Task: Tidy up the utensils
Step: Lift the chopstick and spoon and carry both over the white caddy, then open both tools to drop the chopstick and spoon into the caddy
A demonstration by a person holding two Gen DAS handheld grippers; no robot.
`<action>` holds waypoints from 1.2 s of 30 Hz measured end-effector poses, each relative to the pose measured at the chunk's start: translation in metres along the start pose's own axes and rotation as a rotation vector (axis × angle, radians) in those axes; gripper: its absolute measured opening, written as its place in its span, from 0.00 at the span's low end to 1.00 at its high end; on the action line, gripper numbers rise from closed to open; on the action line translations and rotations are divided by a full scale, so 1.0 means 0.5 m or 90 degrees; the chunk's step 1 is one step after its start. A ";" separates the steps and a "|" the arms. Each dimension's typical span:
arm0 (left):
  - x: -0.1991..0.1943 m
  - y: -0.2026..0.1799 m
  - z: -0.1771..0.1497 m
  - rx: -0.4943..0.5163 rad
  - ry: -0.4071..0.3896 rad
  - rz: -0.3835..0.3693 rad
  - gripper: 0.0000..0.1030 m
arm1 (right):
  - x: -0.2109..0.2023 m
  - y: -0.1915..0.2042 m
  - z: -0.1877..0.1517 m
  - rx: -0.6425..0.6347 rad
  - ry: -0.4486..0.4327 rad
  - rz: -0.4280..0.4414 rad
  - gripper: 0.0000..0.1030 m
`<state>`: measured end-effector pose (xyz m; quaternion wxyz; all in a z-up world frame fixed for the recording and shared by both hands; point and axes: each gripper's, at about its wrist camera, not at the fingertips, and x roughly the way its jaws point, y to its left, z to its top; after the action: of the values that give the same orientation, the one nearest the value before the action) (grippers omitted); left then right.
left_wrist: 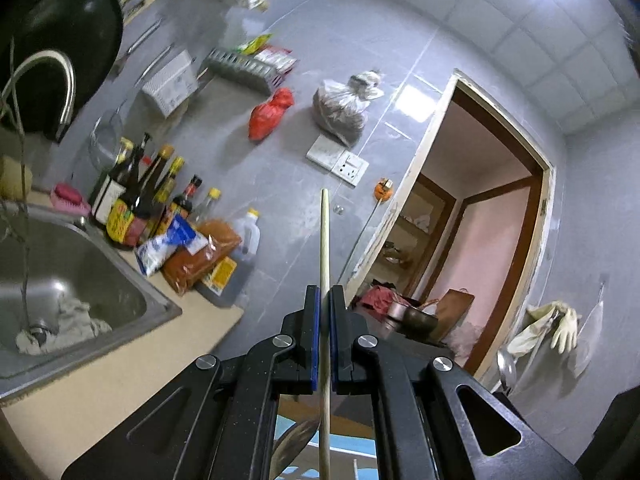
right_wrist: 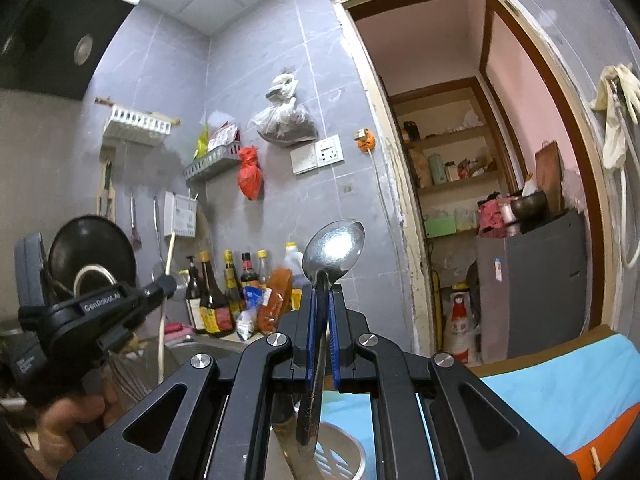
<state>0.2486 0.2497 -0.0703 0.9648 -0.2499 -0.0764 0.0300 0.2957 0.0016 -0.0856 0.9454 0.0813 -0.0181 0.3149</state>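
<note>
My left gripper is shut on a pale wooden chopstick that stands up between the blue pads, raised in the air to the right of the sink. The left gripper also shows at the left of the right wrist view, chopstick pointing up. My right gripper is shut on a metal spoon, bowl upward, handle running down between the fingers. Below it a perforated metal holder shows with a broad metal blade in it.
A steel sink with a rag sits left, faucet above. Sauce bottles and packets stand on the beige counter. A blue and orange cloth lies at lower right. A doorway opens right.
</note>
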 end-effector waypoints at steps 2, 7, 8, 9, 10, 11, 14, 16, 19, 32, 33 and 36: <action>-0.003 -0.003 -0.010 0.013 -0.011 -0.005 0.02 | 0.002 0.005 -0.006 -0.017 -0.001 -0.001 0.05; -0.009 -0.012 -0.033 0.041 -0.034 -0.014 0.02 | 0.003 0.014 -0.021 -0.059 -0.001 -0.003 0.05; -0.010 -0.014 -0.037 0.047 -0.037 -0.014 0.02 | 0.003 0.017 -0.024 -0.069 0.000 -0.005 0.05; -0.012 -0.017 -0.042 0.052 -0.039 -0.013 0.02 | 0.003 0.019 -0.028 -0.078 0.002 -0.005 0.05; -0.013 -0.018 -0.046 0.058 -0.040 -0.011 0.02 | 0.002 0.020 -0.031 -0.084 0.004 -0.006 0.05; -0.015 -0.022 -0.052 0.067 -0.042 -0.011 0.02 | 0.003 0.022 -0.033 -0.089 0.006 -0.007 0.05; -0.018 -0.028 -0.058 0.088 -0.041 -0.016 0.02 | 0.005 0.022 -0.038 -0.096 0.012 -0.005 0.05; -0.020 -0.035 -0.059 0.106 -0.033 -0.019 0.02 | 0.005 0.021 -0.040 -0.096 0.016 -0.003 0.05; -0.021 -0.039 -0.058 0.118 -0.008 -0.022 0.02 | 0.005 0.023 -0.038 -0.098 0.021 -0.001 0.05; -0.015 -0.051 -0.044 0.134 0.131 -0.050 0.03 | -0.005 0.020 -0.031 -0.093 0.081 0.012 0.13; -0.017 -0.052 -0.042 0.131 0.138 -0.053 0.03 | -0.009 0.016 -0.029 -0.085 0.085 0.013 0.18; -0.024 -0.061 -0.035 0.129 0.162 -0.061 0.09 | -0.018 0.007 -0.018 -0.063 0.095 0.014 0.22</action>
<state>0.2400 0.2134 -0.0723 0.9872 -0.1492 0.0379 -0.0406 0.2863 0.0004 -0.0945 0.9436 0.0109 0.0359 0.3290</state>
